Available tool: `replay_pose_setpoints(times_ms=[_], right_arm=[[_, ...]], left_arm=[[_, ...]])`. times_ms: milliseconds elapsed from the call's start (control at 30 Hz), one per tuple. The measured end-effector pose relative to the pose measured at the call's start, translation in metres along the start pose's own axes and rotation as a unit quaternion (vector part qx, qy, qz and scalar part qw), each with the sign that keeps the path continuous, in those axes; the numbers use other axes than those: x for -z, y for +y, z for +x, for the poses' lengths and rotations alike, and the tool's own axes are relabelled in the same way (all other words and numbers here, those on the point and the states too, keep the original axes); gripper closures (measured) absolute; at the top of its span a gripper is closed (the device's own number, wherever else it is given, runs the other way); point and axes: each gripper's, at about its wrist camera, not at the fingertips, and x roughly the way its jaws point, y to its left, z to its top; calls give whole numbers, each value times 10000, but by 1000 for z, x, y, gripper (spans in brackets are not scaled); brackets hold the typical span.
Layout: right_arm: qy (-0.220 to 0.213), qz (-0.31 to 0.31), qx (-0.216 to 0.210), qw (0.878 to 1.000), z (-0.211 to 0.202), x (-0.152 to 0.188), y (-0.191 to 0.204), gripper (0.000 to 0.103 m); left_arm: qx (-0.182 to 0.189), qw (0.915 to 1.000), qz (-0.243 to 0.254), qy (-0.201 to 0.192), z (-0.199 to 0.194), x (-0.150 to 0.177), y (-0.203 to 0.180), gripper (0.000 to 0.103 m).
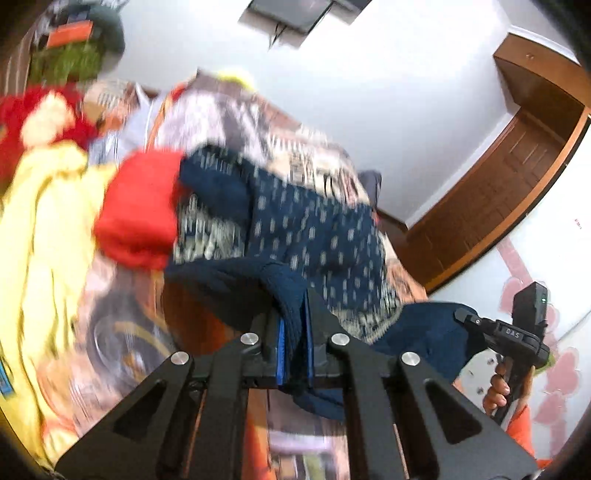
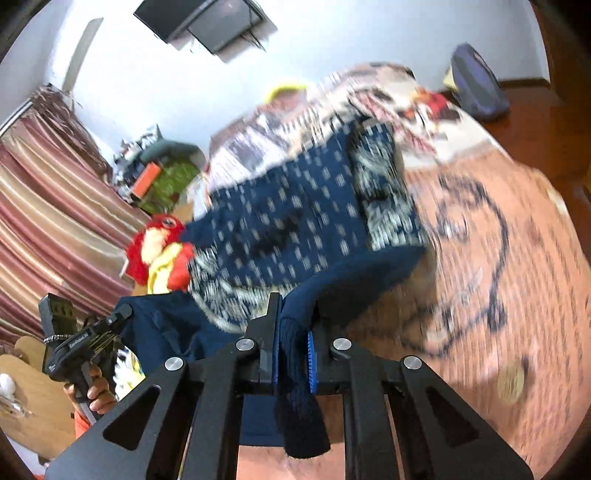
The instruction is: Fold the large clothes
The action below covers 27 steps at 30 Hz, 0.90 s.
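Navy white-flecked knit garment [image 1: 314, 236] lifted mid-fold; left claw [image 1: 295, 339] and right claw [image 2: 293, 332] each clamp its edge. Next: lay it evenly on the bed.

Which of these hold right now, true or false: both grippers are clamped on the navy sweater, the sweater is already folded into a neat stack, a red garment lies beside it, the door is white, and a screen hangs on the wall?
1. Both grippers are shut on the navy patterned sweater. True: the left gripper and the right gripper each pinch its dark hem.
2. The sweater is folded into a neat stack. False: it is spread between the two grippers, partly lifted.
3. A red garment lies beside the sweater. True, touching its edge in the left wrist view.
4. The door is white. False: it is brown wood.
5. A wall-mounted screen hangs on the white wall. True.
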Motion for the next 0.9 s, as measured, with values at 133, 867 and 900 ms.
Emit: replay_pose_setpoints(times_ms=[133,867,900], right_arm=[[-304,-243,65,9992,3,-33,9,94],[-285,-75,1041,9941,135,-154,-61,94],[-205,-133,1066,9940,143,-154,-65,94]], left_arm=[[-24,9992,51,-408,2,-44,-11,96],[-1205,9920,-367,-78,185,-162,54,95],[-1340,9907,-242,-1,195,-161,56,95]])
